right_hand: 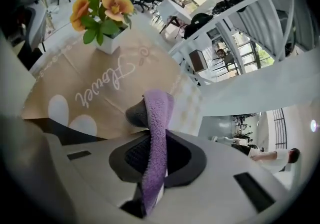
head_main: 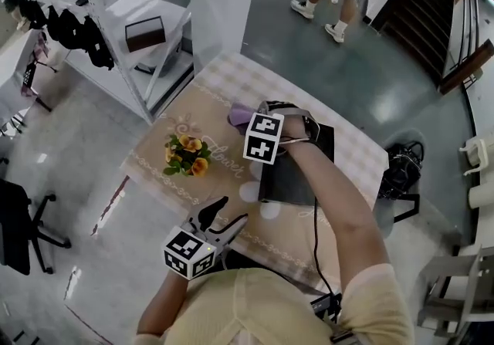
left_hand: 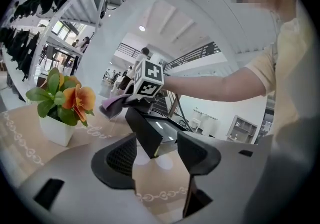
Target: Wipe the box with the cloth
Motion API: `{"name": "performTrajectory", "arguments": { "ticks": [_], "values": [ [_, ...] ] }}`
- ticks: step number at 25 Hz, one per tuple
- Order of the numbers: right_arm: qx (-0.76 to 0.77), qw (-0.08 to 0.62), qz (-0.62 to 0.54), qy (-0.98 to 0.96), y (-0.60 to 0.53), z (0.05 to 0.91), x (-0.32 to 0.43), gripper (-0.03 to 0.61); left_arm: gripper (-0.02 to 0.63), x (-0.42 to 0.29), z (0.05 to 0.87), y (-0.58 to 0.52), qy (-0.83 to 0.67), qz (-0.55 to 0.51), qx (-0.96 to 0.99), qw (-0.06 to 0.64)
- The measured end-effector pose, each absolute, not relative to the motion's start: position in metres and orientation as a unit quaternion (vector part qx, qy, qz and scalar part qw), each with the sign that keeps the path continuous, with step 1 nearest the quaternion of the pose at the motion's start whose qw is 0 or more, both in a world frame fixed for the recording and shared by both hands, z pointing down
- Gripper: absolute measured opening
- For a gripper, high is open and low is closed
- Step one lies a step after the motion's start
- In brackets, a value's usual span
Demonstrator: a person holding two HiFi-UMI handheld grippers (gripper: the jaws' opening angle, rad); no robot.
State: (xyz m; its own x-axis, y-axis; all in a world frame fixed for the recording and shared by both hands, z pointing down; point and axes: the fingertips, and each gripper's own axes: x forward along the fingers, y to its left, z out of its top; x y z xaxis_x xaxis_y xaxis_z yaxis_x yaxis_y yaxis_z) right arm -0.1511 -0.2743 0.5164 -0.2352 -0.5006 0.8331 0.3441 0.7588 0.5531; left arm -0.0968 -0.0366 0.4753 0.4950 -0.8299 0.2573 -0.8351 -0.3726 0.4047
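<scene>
**Cloth gripped at the box's far corner, wipe yet to run**

The bench (head_main: 154, 158) spreads beneath both tools. The black box (head_main: 297, 174) lies flat under the right forearm, just behind and below the right tool (head_main: 253, 118). It is straight ahead of the left tool (head_main: 224, 216), and a potted flower (head_main: 187, 154) stands off to that tool's left.

The right tool is clamped on the purple cloth (right_hand: 157, 118), which juts forward past its tips and seems to hang beyond the box's corner.

To wipe well, I would lower the cloth flat onto the lid and draw it back in overlapping strokes. The left tool, jaws apart and empty, could steady the box's near edge.

The right arm reaches out long across the box, and the left is tucked close to the body.
</scene>
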Motion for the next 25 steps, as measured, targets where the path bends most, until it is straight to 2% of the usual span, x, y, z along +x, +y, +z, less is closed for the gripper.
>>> {"name": "performTrajectory", "arguments": {
  "ticks": [10,25],
  "values": [
    [0.009,0.689,-0.281,-0.669,-0.246,0.544,-0.136,0.057,0.255,-0.104,0.477,-0.029,-0.518,0.009,0.82,0.243],
    [-0.036,0.673,-0.251,-0.695,-0.154,0.537,-0.11,0.057,0.255,-0.128,0.484,-0.026,-0.529,0.025,0.814,0.24]
  ]
}}
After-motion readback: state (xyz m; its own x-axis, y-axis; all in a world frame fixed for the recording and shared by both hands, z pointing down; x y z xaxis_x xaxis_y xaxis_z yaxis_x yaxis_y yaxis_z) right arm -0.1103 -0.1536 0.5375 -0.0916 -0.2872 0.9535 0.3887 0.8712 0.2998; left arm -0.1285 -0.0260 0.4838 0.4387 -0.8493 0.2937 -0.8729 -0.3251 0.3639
